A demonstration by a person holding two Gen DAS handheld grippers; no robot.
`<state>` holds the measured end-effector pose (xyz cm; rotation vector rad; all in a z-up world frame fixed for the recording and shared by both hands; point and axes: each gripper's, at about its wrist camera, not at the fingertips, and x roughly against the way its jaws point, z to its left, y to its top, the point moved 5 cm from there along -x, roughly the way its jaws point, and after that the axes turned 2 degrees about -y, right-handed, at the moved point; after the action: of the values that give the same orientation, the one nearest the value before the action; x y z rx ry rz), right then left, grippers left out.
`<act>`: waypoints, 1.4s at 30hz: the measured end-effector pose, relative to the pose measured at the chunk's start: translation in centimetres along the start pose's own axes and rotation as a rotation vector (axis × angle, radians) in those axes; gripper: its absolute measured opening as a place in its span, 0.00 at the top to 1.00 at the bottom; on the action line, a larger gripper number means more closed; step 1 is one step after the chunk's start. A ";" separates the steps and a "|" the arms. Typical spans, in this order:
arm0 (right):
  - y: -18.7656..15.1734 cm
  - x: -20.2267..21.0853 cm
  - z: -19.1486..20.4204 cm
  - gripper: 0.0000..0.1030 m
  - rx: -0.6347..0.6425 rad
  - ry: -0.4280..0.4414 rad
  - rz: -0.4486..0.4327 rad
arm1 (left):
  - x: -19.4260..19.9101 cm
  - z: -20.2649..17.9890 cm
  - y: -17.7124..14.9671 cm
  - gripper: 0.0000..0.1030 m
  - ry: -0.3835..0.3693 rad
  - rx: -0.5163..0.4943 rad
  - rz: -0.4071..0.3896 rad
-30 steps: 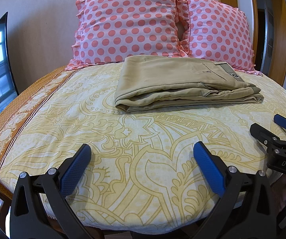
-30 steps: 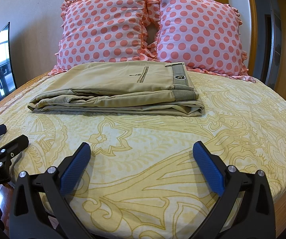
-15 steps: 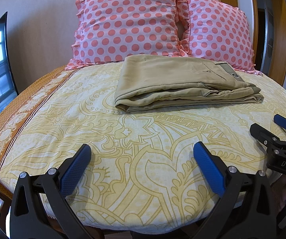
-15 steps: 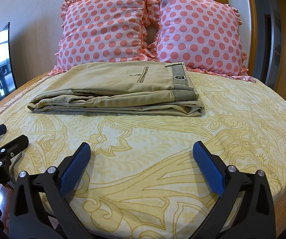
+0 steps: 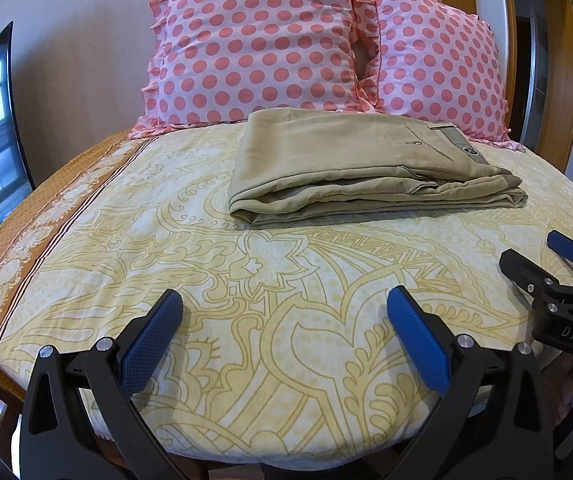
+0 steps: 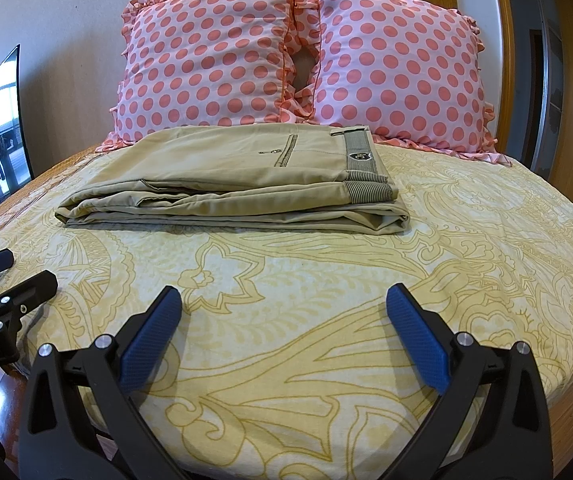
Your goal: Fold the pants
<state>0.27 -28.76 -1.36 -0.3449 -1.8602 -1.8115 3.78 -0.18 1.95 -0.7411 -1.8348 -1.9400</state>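
Pants (image 5: 366, 172) folded in a flat khaki stack on bed (image 5: 286, 300), ahead of both grippers, near dotted pillows (image 6: 286, 60) | left gripper (image 5: 284, 336) and right gripper (image 6: 282, 332) wide open, empty | soft, light, limp cotton; pinch layered edge or ribbed waistband (image 6: 362, 160) | smooth weave, likely slides.

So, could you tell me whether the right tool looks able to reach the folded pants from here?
Probably yes: the right tool is open, and only bare bedspread lies before the pants.

Bright soft daylight, sharp focus, faint shadows, window glare at left, strong fisheye bending, dark corners
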 end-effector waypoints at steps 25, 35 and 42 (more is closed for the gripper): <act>0.0 0.0 0.0 0.02 0.001 0.001 0.000 | 0.0 -0.1 0.0 0.01 0.000 0.000 -0.002; 0.0 0.0 0.0 0.02 0.001 0.001 -0.001 | 0.0 0.0 0.3 0.01 0.003 0.002 -0.007; 0.0 0.0 0.0 0.02 0.001 0.001 -0.001 | -0.1 0.1 0.4 0.01 -0.001 -0.003 -0.008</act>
<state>0.26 -28.72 -1.42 -0.3431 -1.8609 -1.8118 4.11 -0.09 2.16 -0.7368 -1.8391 -1.9480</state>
